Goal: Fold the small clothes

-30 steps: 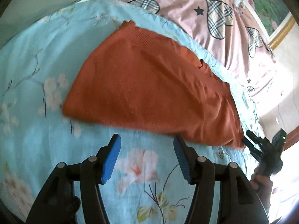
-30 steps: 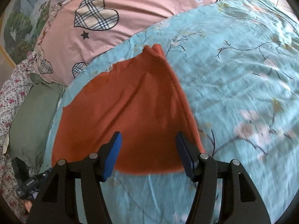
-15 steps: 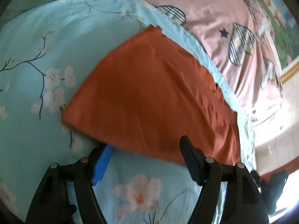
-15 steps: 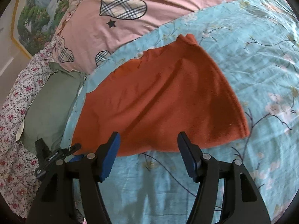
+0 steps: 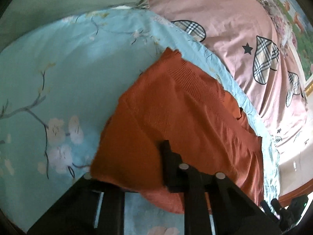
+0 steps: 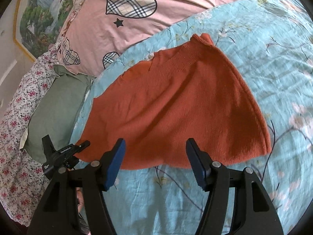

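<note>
L gripper [image 5: 129, 178] now pushed onto orange sweater [image 6: 176, 107] hem, grip unclear; R gripper [image 6: 154, 162] spread wide.

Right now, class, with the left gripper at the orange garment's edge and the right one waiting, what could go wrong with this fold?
1. The left gripper has the orange garment draped over one finger; whether it is clamped is hidden, so a lift might slip.
2. The right gripper is open and apart from the cloth, so a one-sided lift could skew the fold.
3. The garment's far edge lies near the blue sheet's border with the pink bedding; dragging may bunch it.
</note>
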Demonstrator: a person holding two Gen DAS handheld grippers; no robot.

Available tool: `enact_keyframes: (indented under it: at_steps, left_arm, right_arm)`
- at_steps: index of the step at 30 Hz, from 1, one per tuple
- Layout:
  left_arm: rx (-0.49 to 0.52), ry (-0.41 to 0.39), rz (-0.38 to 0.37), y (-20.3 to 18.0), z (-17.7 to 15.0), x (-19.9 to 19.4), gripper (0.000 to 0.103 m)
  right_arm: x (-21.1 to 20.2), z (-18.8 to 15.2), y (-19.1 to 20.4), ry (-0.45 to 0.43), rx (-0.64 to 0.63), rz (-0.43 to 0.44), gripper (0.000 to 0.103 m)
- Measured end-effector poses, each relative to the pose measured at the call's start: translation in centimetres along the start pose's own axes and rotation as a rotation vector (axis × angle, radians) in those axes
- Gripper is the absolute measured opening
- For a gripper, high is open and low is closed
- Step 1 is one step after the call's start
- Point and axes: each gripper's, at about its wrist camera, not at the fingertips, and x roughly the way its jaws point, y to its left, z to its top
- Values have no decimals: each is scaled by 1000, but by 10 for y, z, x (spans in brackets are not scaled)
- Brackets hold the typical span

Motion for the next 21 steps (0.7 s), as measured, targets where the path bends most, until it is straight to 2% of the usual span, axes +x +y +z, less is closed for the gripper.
enact_keyframes:
  at_steps: [4, 7, 10, 13, 17, 19, 21]
  left_arm:
    - [96, -48, -35, -27, 5, -18, 8]
    - [245, -77, -72, -71, 3, -30, 7]
    - [401, -90, -71, -115, -14, -33, 7]
    - [539, -73, -65, -156, -42, -21, 7]
    - [690, -31, -11, -184, -82, 5, 7]
    - [718, 0, -11, -184, -94, 15, 7]
    - [702, 18, -17, -178, -96, 20, 7]
  right_arm:
    - [4, 15, -3, 2, 3, 37, 65]
    - [12, 29, -4, 21, 10, 70, 65]
    - [27, 46, -5, 63, 18, 124, 65]
    - [49, 60, -2, 111, 23, 166, 65]
    - [83, 77, 13, 184, 2, 221, 65]
    - [108, 84, 24, 242, -8, 259, 72]
    - [128, 89, 33, 291, -25, 265, 77]
